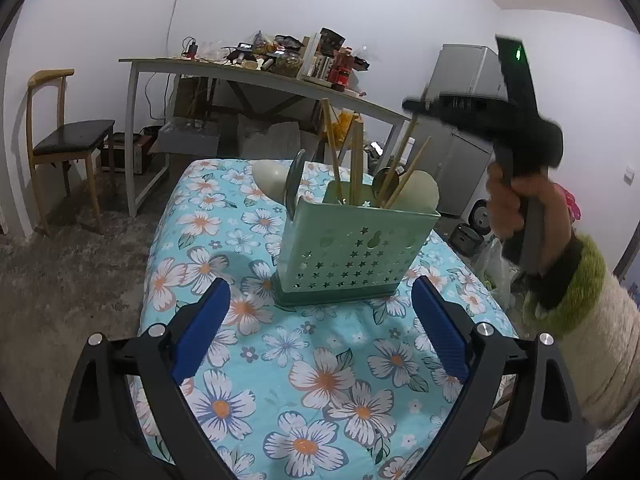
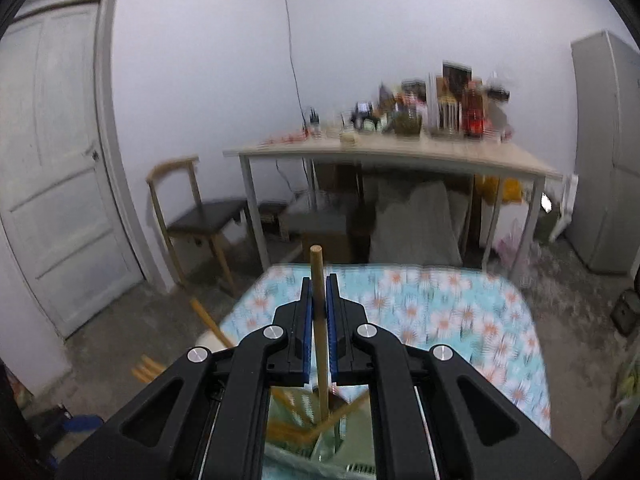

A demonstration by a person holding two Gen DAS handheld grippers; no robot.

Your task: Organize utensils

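A green perforated utensil holder (image 1: 352, 248) stands on the floral tablecloth (image 1: 312, 360), with several wooden chopsticks (image 1: 356, 160) and spoons (image 1: 294, 176) sticking out of it. My left gripper (image 1: 320, 312) is open wide just in front of the holder, with nothing between its blue pads (image 1: 204, 328). A hand (image 1: 516, 208) holds the right gripper above the holder's right side. In the right wrist view one upright chopstick (image 2: 318, 272) stands between the pads of my right gripper (image 2: 319, 292), with thin gaps beside it. Its lower end reaches into the holder (image 2: 348, 448).
A cluttered desk (image 1: 256, 76) stands behind the table, with boxes and bags under it. A wooden chair (image 1: 68, 140) is at the left, a grey fridge (image 1: 468, 72) at the right, and a white door (image 2: 56, 160) at the far left.
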